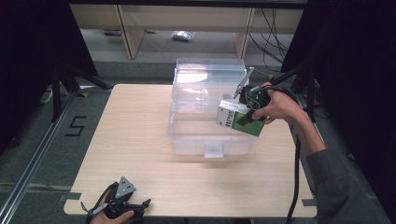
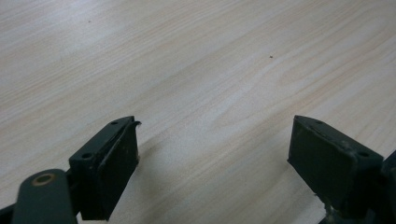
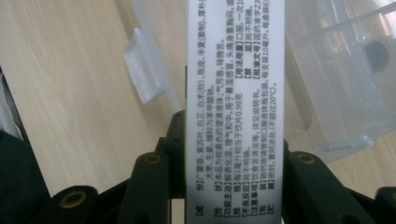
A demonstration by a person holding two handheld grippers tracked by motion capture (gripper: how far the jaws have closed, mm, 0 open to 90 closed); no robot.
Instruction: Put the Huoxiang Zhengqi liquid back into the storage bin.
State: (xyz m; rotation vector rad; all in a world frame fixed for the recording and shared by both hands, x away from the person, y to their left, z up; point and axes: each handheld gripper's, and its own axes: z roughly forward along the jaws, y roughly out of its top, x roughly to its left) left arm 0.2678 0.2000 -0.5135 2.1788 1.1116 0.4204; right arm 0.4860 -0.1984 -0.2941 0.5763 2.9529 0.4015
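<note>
A green and white carton hangs over the right end of a clear plastic storage box, with my right gripper shut on it. In the right gripper view the carton's white printed side runs up between the two black jaws, and the box wall lies behind it. The box's lid stands open at the back. My left gripper rests low at the table's front left edge. In the left gripper view it is open over bare wood, nothing between its fingers.
The wooden table has free surface left of the box and in front of it. A clear latch sticks out from the box's front wall. Black curtains and stand legs flank the table. Wooden shelving stands behind.
</note>
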